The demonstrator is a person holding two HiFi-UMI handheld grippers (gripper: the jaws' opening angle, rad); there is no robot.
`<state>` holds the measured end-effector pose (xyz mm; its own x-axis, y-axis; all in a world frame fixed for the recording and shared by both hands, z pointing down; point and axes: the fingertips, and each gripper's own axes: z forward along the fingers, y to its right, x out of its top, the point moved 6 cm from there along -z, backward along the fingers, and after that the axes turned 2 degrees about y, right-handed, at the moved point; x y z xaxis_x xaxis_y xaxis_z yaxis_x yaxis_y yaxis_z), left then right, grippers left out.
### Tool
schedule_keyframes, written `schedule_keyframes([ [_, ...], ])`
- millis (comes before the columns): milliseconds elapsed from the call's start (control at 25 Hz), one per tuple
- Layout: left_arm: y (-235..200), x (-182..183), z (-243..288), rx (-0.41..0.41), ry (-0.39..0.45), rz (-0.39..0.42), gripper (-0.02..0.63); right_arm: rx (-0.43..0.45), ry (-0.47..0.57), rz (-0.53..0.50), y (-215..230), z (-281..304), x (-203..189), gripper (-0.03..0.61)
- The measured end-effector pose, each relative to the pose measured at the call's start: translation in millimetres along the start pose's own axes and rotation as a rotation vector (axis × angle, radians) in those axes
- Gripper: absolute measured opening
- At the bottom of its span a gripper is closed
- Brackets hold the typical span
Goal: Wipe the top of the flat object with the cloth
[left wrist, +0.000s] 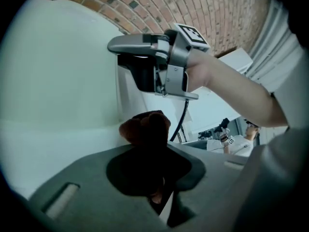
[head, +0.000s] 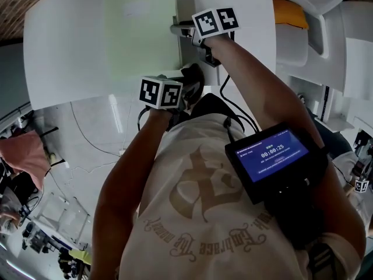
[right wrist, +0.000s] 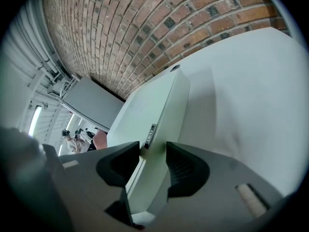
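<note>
The flat object [head: 140, 34], a pale closed slab, lies on the white table [head: 64, 69]. My right gripper [head: 179, 31] sits at its right edge. In the right gripper view the jaws of that gripper [right wrist: 152, 153] straddle the edge of the flat object [right wrist: 154, 105] and close on it. My left gripper [head: 191, 77] hangs nearer me, off the table's front edge and just short of the slab. In the left gripper view that gripper [left wrist: 154, 153] is shut on a bunched dark brown cloth [left wrist: 145, 127], which pokes out above the jaws. The right gripper [left wrist: 145, 64] shows just beyond it.
White moulded furniture [head: 303, 34] with an orange item [head: 288, 13] stands to the right of the table. A screen unit [head: 271, 156] hangs on the person's chest. A brick wall [right wrist: 145, 28] rises behind the table. Other people are far off in the room.
</note>
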<state>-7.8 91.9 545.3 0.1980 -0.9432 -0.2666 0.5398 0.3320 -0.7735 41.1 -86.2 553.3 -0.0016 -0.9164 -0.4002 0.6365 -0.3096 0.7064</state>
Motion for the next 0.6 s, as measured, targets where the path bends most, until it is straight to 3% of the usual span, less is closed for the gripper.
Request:
schedule_keyframes([
  [160,9,-4,-20,-0.026,-0.003,0.08,0.075,-0.04,0.024,-0.03,-8,-2,-1,0.183],
  [320,2,-1,-37,0.011,0.014,0.148,0.075,-0.055,0.086,-0.049,-2,-16,9,0.163],
  [480,-7,-14,-84,0.032,0.09,0.175,0.075,-0.071,0.145,-0.092,-30,-30,8,0.063],
  [600,-14,-24,-124,0.053,0.152,0.187,0.075,-0.089,0.188,-0.13,-55,-39,2,0.028],
])
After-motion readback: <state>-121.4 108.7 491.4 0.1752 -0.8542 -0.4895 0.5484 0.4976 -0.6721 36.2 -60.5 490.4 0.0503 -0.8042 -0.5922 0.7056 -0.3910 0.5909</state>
